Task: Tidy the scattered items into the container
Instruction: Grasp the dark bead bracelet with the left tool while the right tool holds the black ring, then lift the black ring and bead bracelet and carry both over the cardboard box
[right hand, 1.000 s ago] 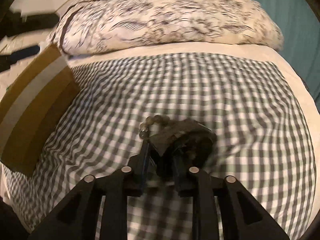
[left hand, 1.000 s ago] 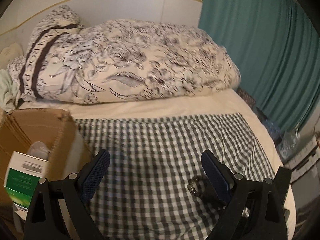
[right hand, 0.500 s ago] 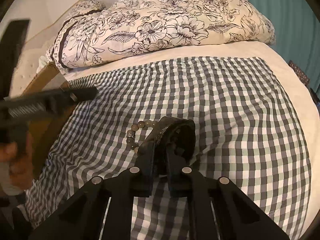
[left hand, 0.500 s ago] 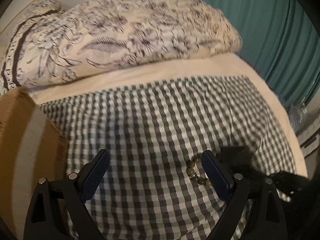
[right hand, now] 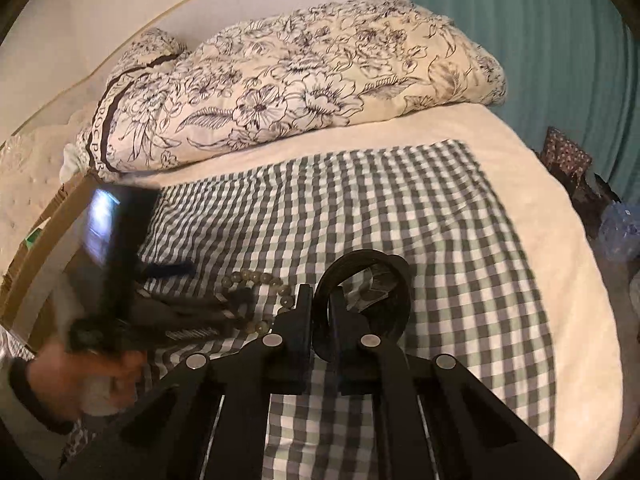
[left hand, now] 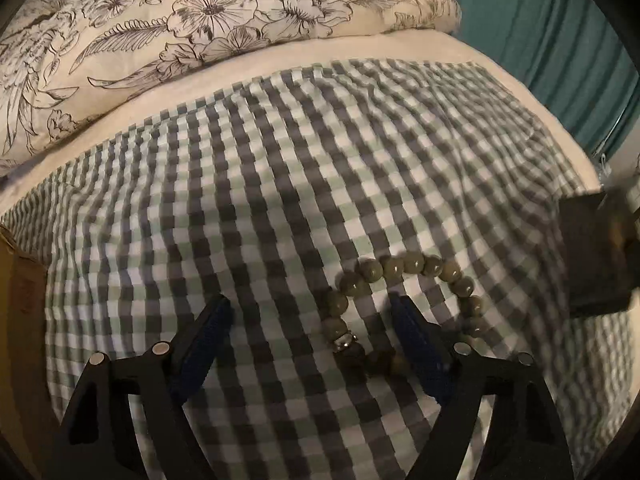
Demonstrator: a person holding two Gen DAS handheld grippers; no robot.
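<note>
A bracelet of green-grey beads (left hand: 404,280) lies on the checked cloth (left hand: 280,160). My left gripper (left hand: 310,320) is open and low over the cloth; its right finger sits inside the bead loop, its left finger outside. The bracelet also shows in the right wrist view (right hand: 256,280). My right gripper (right hand: 320,308) is shut on a black ring-shaped strap (right hand: 368,280) and holds it above the cloth. The cardboard box (right hand: 44,232) stands at the left.
A floral duvet (right hand: 300,80) is piled at the far side of the bed. A teal curtain (right hand: 540,40) hangs at the right. Bags and a plastic bottle (right hand: 620,232) lie beside the bed at the right. The left hand-held device (right hand: 108,248) shows blurred by the box.
My left gripper moved right and down from the box to the bead bracelet. My right gripper lifted the black strap off the cloth and away from the beads.
</note>
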